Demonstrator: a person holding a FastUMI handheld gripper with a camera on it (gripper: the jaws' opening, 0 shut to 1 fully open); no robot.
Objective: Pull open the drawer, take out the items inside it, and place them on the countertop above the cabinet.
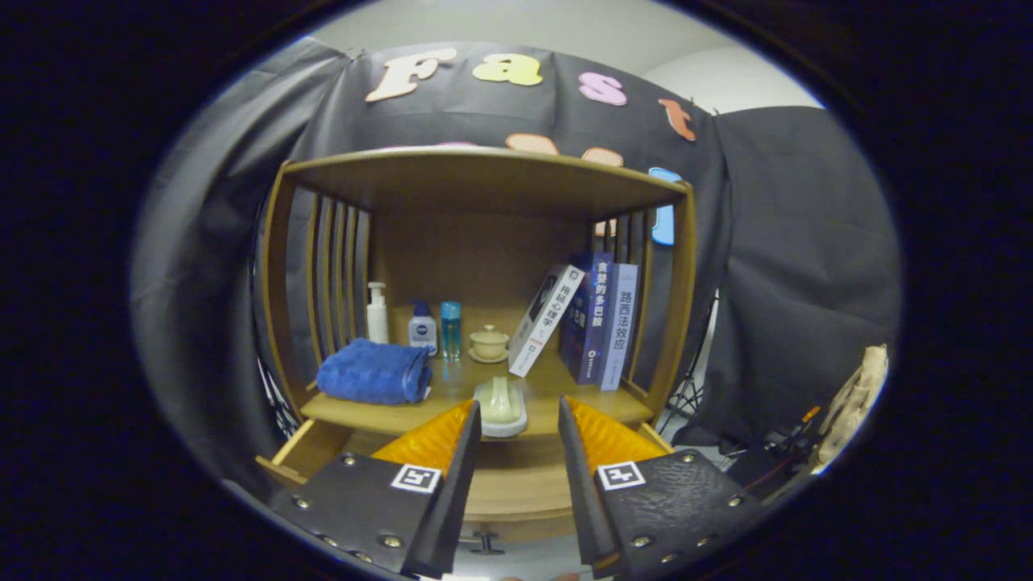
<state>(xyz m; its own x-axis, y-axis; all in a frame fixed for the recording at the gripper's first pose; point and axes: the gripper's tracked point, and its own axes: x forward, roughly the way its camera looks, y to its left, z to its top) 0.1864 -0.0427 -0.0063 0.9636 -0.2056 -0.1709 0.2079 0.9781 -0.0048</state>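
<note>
The wooden cabinet's drawer (300, 457) stands pulled out beneath the countertop (387, 415); my fingers hide most of its inside. Its front panel (516, 504) and small handle (484, 542) show low between the fingers. A pale green and white dish-like item (500, 407) rests on the countertop's front edge. It lies between my fingertips, close to the left one. My gripper (519, 406) is open and hovers over the drawer, with a gap between the right finger and the item.
On the countertop lie a folded blue towel (373, 373), a white pump bottle (377, 313), two small bottles (422, 327), a lidded cup (489, 343) and books (593, 319), one leaning. A wooden top shelf (484, 173) roofs the nook. Slatted sides close it in.
</note>
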